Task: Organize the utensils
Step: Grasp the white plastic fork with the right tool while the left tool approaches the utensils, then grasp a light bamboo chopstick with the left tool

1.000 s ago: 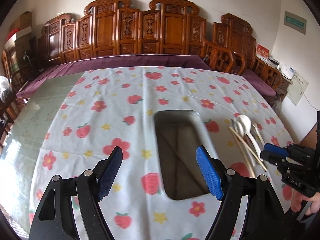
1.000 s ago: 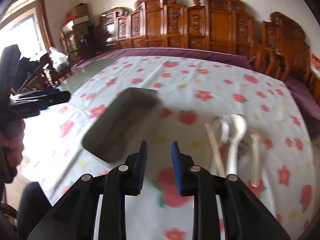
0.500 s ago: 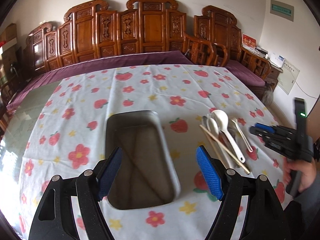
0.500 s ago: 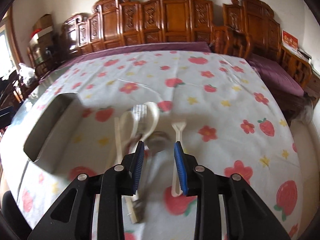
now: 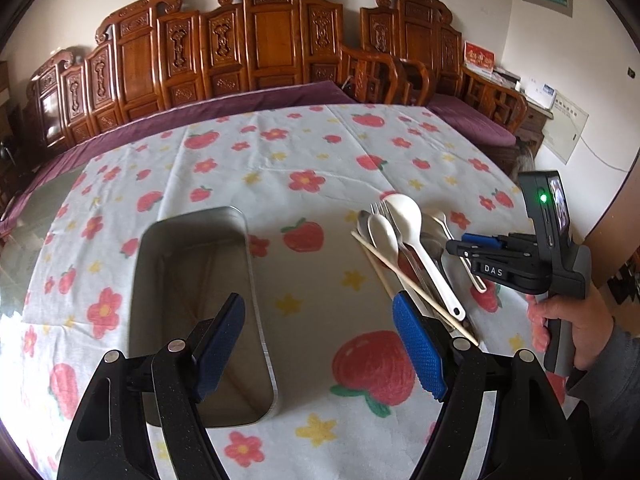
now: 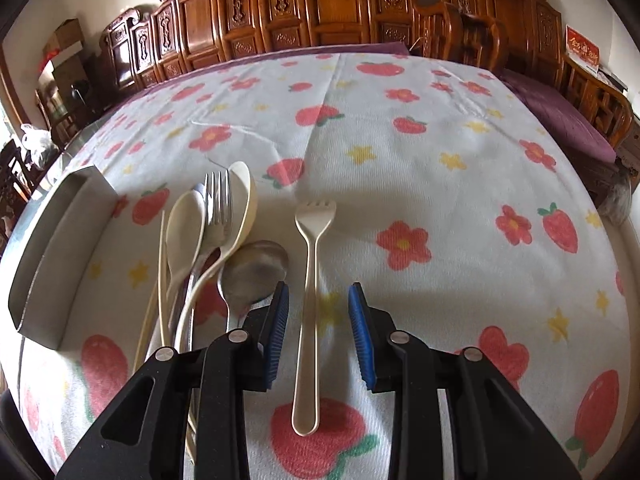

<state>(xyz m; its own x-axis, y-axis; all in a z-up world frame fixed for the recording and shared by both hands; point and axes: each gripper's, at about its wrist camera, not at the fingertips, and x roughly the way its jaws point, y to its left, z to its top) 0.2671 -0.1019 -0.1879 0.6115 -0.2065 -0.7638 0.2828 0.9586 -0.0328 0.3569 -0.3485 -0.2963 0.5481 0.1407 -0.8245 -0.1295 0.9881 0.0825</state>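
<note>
1. A cream plastic fork [image 6: 311,304] lies flat on the tablecloth [image 6: 420,152], tines pointing away, alone just to the right of the other utensils.
2. The right gripper [image 6: 318,332] hovers low over the fork with its fingers open; the blue pads [image 6: 276,332] sit on either side of the handle and are not touching it.
3. The fork looks light, thin and stiff, and probably smooth enough to slip. The middle of the handle, between the pads, seems the best place to hold it. Because it lies flat on soft cloth, the pads would likely need to press down into the fabric.
4. Just left of the fork lies a heap of utensils: a metal spoon [image 6: 254,270], a metal fork [image 6: 218,204], a large cream spoon [image 6: 242,196], a smaller cream spoon [image 6: 184,232] and chopsticks [image 6: 160,280]. They overlap one another.
5. Further left stands a rectangular metal tray [image 5: 192,264], which looks empty, so sorting appears barely begun.
6. The left gripper [image 5: 320,352] is open and holds nothing. It hangs over the tray's near right edge.
7. The cloth is white, printed with strawberries, red flowers and yellow stars, and slightly creased.
8. Behind the table, carved wooden benches [image 5: 260,48] with purple cushions line a pale wall.
</note>
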